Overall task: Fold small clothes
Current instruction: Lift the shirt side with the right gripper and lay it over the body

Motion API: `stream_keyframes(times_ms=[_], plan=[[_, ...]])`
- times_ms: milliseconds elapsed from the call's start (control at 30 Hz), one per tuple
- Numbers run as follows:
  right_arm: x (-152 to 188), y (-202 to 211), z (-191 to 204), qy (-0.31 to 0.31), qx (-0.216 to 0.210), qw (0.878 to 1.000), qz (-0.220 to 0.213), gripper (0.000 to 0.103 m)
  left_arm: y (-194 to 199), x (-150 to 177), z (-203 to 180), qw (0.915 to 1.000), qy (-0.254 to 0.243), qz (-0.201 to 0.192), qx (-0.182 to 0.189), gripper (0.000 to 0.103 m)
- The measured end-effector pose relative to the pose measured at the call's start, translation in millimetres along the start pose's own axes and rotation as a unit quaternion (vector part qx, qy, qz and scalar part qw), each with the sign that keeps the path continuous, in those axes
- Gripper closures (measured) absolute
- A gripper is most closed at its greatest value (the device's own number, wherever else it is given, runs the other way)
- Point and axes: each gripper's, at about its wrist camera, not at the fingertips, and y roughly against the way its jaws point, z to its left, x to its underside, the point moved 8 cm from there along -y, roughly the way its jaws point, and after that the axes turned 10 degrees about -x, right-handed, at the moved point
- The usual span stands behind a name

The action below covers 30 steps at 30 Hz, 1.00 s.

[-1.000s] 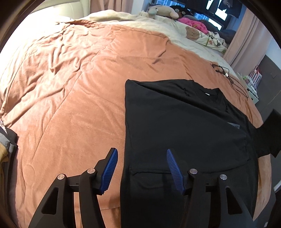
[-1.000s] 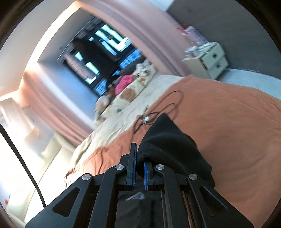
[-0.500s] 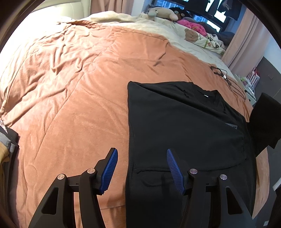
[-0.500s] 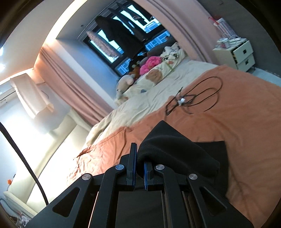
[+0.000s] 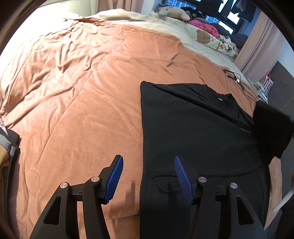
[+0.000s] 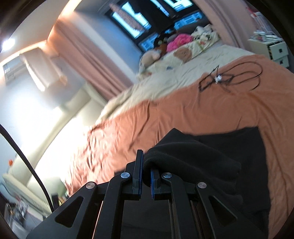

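Right of centre in the left wrist view: black T-shirt [image 5: 198, 139], lying flat on the orange blanket [image 5: 82, 103], left side already folded inward to a straight vertical edge, collar toward the upper right. One sleeve [image 5: 270, 130] raised off the bed at the right edge of that frame.

Lower centre, right wrist view: right gripper [image 6: 146, 176], blue pads drawn together and clamped on a bunched fold of the sleeve [image 6: 193, 161]; remaining black cloth trails to the lower right over the blanket [image 6: 202, 110].

Lower centre, left wrist view: left gripper [image 5: 148, 176], fingers spread wide apart, holding nothing, poised above the shirt's left edge near the hem.

Upper right of both views: black cable [image 6: 235, 77] looped on the blanket beyond the shirt. Cream sheet [image 5: 183, 29] past the blanket, with plush toys [image 5: 174, 12] and a pink bundle [image 6: 180, 41] by the window. White drawer unit [image 6: 275, 49] at the far right.
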Motion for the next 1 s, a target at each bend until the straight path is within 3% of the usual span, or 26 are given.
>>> stream_keyframes(times_ms=[133, 200, 267, 300, 333, 500, 633, 833, 1000], plan=[[34, -31, -25, 0.021, 0.046, 0.995, 0.09, 0.097, -1, 1, 0, 1.0, -0.003, 0.002, -0.003, 0.043], [54, -44, -38, 0.02, 0.05, 0.989, 0.139, 0.089, -2, 2, -1, 1.0, -0.003, 0.002, -0.003, 0.043], [70, -52, -48, 0.026, 0.057, 0.983, 0.174, 0.065, -3, 3, -3, 1.0, -0.005, 0.004, -0.003, 0.043], [78, -53, -53, 0.031, 0.056, 0.98, 0.186, 0.042, -3, 3, -4, 1.0, -0.006, 0.005, -0.003, 0.043], [79, -54, -55, 0.035, 0.056, 0.979, 0.191, 0.031, -3, 3, -6, 1.0, -0.008, 0.005, -0.003, 0.043], [84, -41, -71, 0.018, 0.053, 0.974, 0.221, 0.03, 0, 6, -14, 0.9999, -0.016, 0.004, -0.001, 0.043], [83, -4, -80, 0.012, 0.042, 0.974, 0.222, 0.03, 2, 7, -18, 0.9997, -0.023, 0.002, 0.0, 0.043], [36, 70, -117, -0.01, 0.056, 0.988, 0.145, 0.03, 2, 11, -23, 0.9998, -0.017, 0.004, 0.006, 0.043], [9, 88, -156, -0.059, 0.084, 0.989, 0.11, 0.03, -1, 22, -29, 0.9998, -0.013, 0.009, 0.014, 0.043]])
